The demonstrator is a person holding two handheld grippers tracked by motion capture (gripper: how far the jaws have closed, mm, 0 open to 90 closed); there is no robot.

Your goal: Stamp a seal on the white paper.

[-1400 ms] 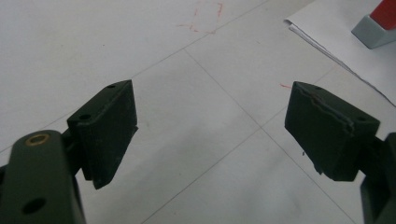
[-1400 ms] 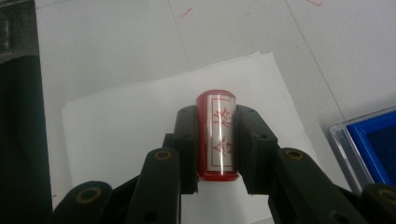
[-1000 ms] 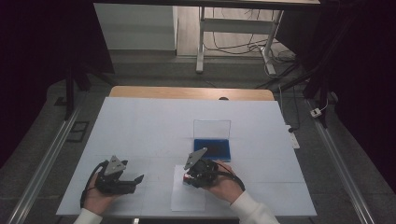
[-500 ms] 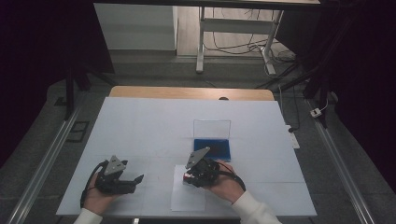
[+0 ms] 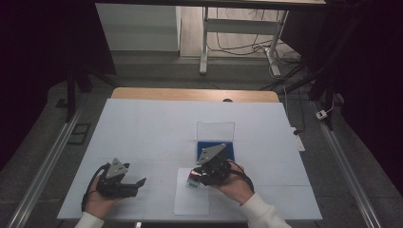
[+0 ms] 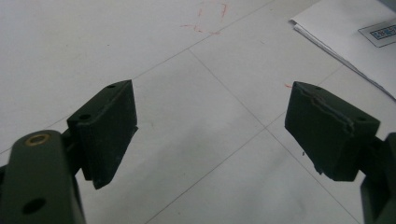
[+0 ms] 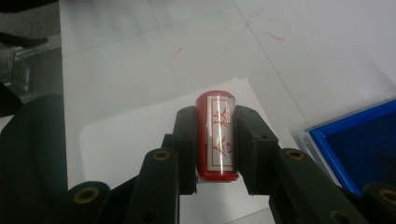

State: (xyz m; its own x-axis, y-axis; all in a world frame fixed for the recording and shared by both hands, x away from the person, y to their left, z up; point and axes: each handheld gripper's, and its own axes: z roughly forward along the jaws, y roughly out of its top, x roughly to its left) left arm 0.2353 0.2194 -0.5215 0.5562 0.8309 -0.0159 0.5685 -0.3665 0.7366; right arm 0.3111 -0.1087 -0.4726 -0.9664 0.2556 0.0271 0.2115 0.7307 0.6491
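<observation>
Gripping a red cylindrical stamp [image 7: 216, 135] between its two jaws, the right gripper [image 5: 196, 176] sits at the lower centre of the high view, held in the person's right hand [image 5: 235, 184]. In the right gripper view the stamp lies lengthwise between the jaws, its clear label with red characters facing the camera, both jaws pressed against its sides. Below the stamp lies a white sheet of paper [image 5: 190, 202], flat on the table [image 5: 152, 123]; whether the stamp touches the sheet cannot be told. A small printed label [image 5: 192, 186] is visible on the sheet just beside the gripper's tip in the high view.

A blue ink pad tray [image 5: 215, 148] with its clear lid [image 5: 215, 130] standing upright at its far edge sits just above the right gripper in the high view; its blue corner appears at the lower right of the right gripper view.

The left gripper [image 5: 138, 183] rests at the lower left of the high view, in the person's left hand [image 5: 97, 202]. Its jaws stand wide apart with nothing between them, over bare table surface. The paper's corner shows at the upper right of the left gripper view, well apart from those jaws.
</observation>
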